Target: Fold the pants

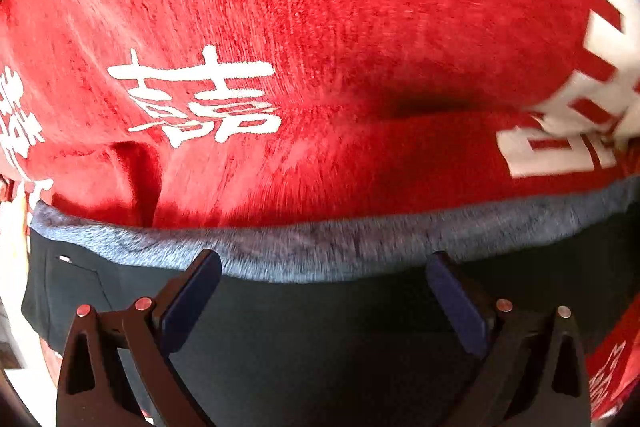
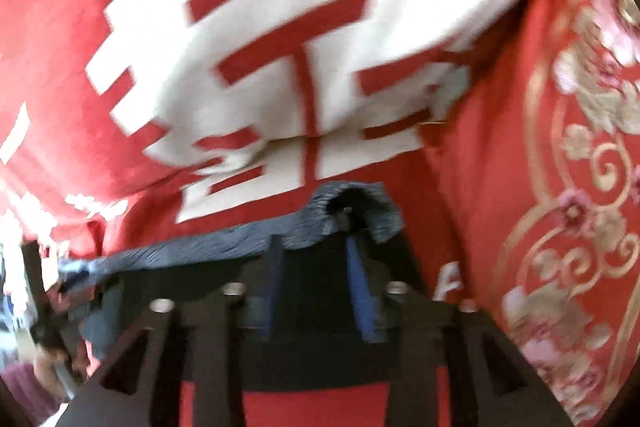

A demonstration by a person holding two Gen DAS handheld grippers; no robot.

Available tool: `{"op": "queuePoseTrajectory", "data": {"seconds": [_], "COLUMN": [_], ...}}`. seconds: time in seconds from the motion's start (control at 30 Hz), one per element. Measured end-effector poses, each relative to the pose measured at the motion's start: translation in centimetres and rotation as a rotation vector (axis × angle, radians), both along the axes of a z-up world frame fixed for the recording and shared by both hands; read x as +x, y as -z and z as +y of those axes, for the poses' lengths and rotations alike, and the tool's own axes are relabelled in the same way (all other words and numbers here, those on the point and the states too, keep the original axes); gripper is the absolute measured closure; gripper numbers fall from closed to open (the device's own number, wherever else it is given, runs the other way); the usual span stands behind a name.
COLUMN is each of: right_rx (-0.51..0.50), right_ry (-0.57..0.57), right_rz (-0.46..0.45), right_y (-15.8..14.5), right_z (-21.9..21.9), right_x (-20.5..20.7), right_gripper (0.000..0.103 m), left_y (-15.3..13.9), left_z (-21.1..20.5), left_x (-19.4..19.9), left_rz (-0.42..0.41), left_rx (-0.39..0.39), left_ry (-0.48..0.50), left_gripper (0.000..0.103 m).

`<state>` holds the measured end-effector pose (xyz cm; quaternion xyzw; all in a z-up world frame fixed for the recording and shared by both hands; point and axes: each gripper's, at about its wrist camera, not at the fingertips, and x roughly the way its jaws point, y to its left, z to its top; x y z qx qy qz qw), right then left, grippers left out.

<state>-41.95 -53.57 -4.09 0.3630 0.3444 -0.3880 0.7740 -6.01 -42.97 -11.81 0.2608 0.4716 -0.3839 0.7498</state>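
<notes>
Dark pants (image 1: 320,327), fleecy grey lining exposed

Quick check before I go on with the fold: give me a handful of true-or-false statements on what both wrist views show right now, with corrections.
1. The left tongs stand wide open over the dark pants. True.
2. The pants lie on a plain blue sheet. False: they lie on a red blanket with white characters.
3. The pants have a grey fleecy lining showing along the edge. True.
4. The right tongs are empty. False: dark pants fabric sits between them.
</notes>
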Motion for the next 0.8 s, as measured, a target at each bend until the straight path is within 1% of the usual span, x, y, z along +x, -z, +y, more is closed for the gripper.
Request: {"op": "queuePoseTrajectory", "data": {"seconds": [0.07,0.13,0.17,0.2,0.27,0.3,0.33,0.37,0.43,0.5,0.53,0.6,0.63,0.67,0.7,0.73,0.77,0.8], "right_rx": [-0.005,-0.016,-0.029,-0.075,-0.156,-0.2,-0.224,-0.236,-0.246,-0.194,-0.133,-0.04,-0.019,0.001,0.025,0.04,0.048,0.067], "right_ry": [-0.046,-0.063,-0.052,-0.013,0.067,0.109,0.126,0.127,0.089,0.005,-0.049,-0.077,-0.074,-0.056,-0.017,0.015,0.06,0.122], "right_rz": [0.027,0.064,0.081,0.117,0.154,0.151,0.129,0.115,0.067,0.052,0.049,0.065,0.079,0.108,0.154,0.142,0.061,0.023], "right_y": [0.4,1.1,1.4,0.9,0.0,-1.0,-1.8,-2.4,-3.1,-2.5,-1.4,0.9,1.8,2.9,4.2,4.7,4.5,4.0], "right_z": [0.5,0.7,0.7,0.7,0.8,1.0,1.3,1.5,2.0,2.2,2.0,1.4,1.1,0.6,-0.3,-0.9,-1.3,-1.5], "right_x": [1.4,2.9,3.3,3.1,1.9,0.9,-0.1,-0.6,-0.9,0.2,1.3,2.8,3.6,3.5,3.2,2.4,1.1,-0.2], "right_gripper": [0.056,0.056,0.056,0.056,0.056,0.056,0.056,0.056,0.056,0.056,0.056,0.056,0.056,0.056,0.061,0.063,0.063,0.062], "left_y": [1.1,2.5,2.8,2.8,2.9,2.9,3.0,3.1,3.4,3.5,3.8,3.8,3.7,3.4,3.1,2.7,2.3,1.8], "left_z": [-1.0,-1.7,-1.8,-1.7,-1.6,-1.5,-1.5,-1.5,-1.7,-2.0,-2.2,-2.5,-2.6,-2.6,-2.4,-2.0,-1.4,-0.5], "left_x": [0.8,0.8,0.5,0.6,1.0,1.0,1.2,1.4,1.7,1.7,2.1,2.3,2.5,2.8,3.1,3.4,3.8,4.3], "left_rz": [0.014,-0.017,-0.029,-0.034,-0.026,-0.027,-0.027,-0.025,-0.026,-0.041,-0.046,-0.062,-0.071,-0.084,-0.098,-0.11,-0.118,-0.122], "left_rx": [0.017,0.045,0.045,0.031,0.027,0.027,0.029,0.032,0.038,0.048,0.05,0.051,0.055,0.061,0.063,0.061,0.055,0.053], "left_ry": [-0.014,-0.01,-0.008,-0.013,-0.022,-0.027,-0.03,-0.035,-0.042,-0.047,-0.047,-0.045,-0.048,-0.054,-0.06,-0.064,-0.067,-0.071], "left_gripper": [0.0,0.0,0.0,0.0,0.0,0.0,0.0,0.0,0.0,0.0,0.0,0.0,0.0,0.0,0.0,0.0,0.0,0.0]}}
